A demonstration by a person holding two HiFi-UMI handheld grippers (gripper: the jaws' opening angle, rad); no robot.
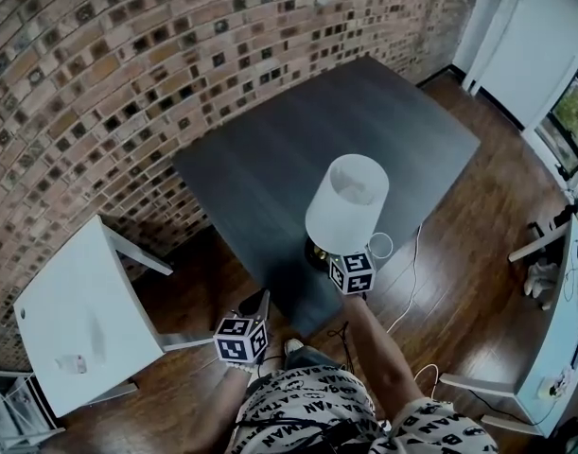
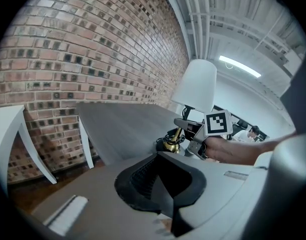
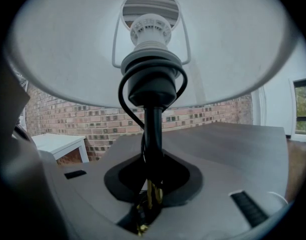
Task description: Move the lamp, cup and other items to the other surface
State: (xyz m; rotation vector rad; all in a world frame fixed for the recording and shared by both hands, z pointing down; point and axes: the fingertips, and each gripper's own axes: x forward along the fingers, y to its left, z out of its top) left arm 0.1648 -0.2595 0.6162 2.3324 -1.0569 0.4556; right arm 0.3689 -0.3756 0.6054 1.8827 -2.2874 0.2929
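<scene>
Head view: the table lamp (image 1: 346, 201) is seen standing upright near the close corner of the dark grey desk (image 1: 298, 130), its white shade uppermost. The right gripper (image 1: 334, 258) is set against the lamp below the shade. In the right gripper view its fingers are closed on the lamp's stem, where the black tube meets the brass, and the black cord is looped beside the stem. The left gripper (image 1: 260, 305) is held lower, off the desk's corner and above the wooden floor (image 1: 459, 282). In the left gripper view its fingers are shown closed together, with nothing between them. A white side table (image 1: 80, 320) is placed well apart at the left, by the brick wall (image 1: 99, 83).
</scene>
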